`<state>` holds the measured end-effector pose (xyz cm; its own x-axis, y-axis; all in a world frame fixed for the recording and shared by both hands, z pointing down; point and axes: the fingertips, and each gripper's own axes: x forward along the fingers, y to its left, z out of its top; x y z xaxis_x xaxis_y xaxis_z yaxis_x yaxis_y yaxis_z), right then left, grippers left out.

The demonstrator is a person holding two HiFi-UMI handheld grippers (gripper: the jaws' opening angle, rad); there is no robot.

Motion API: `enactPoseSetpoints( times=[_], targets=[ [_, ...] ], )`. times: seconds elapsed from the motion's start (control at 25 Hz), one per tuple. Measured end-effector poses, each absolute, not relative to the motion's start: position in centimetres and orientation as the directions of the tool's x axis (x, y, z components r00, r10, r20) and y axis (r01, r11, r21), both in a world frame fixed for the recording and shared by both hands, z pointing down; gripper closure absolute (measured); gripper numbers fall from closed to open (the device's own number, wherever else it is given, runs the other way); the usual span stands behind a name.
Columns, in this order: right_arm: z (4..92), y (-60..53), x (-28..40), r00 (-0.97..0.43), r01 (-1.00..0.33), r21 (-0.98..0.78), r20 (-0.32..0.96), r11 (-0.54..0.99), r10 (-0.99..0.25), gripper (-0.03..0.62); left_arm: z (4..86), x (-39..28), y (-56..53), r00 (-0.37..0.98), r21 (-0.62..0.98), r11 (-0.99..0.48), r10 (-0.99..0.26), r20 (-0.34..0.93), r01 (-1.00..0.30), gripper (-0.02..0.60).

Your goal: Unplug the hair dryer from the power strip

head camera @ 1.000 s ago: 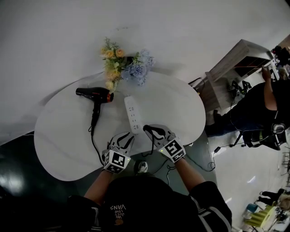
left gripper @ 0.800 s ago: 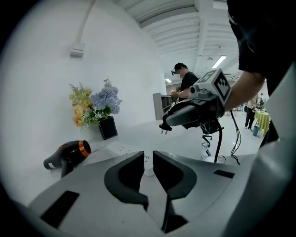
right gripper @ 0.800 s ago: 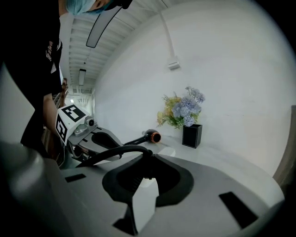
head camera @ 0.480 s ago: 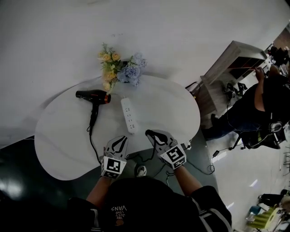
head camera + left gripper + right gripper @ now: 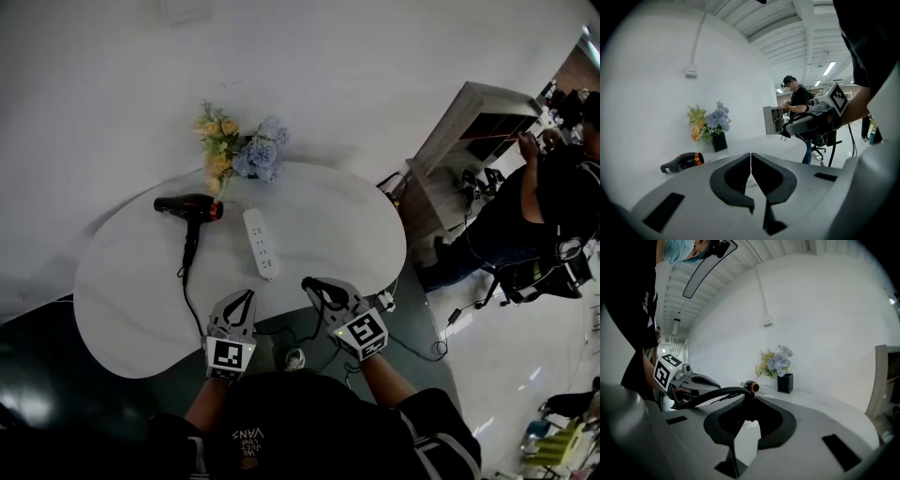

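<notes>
Plug point(image 5: 786, 131) pinched in right claw point(image 5: 310, 285) shows prongs point(image 5: 782, 137) only in left gripper view; left claw point(image 5: 751, 157) closed.

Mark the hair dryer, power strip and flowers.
hair dryer point(image 5: 187, 205): head view, on the black barrel.
power strip point(image 5: 260, 242): head view, middle of its white top.
flowers point(image 5: 255, 155): head view, on the blue blooms.
</notes>
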<state>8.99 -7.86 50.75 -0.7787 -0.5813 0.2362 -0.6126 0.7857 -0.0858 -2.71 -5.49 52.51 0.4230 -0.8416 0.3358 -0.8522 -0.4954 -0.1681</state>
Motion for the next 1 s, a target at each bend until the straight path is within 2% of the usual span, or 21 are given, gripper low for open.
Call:
enactPoseSetpoints(
  times=[0.28, 1.0],
  targets=[
    [49.7, -6.7, 9.7, -0.743, -0.663, -0.118, 0.219, 0.739, -0.632, 0.520, 50.1, -2.5, -5.8, 0.480, -0.166, -0.531, -0.835, 0.269, -0.831, 0.561],
    [47.9, -1.7, 5.8, -0.585, -0.811, -0.148, 0.214, 0.566, -0.782, 0.520, 46.8, -7.3, -1.5, 0.621, -0.115, -0.653, -0.752, 0.220, -0.749, 0.562]
  ],
)
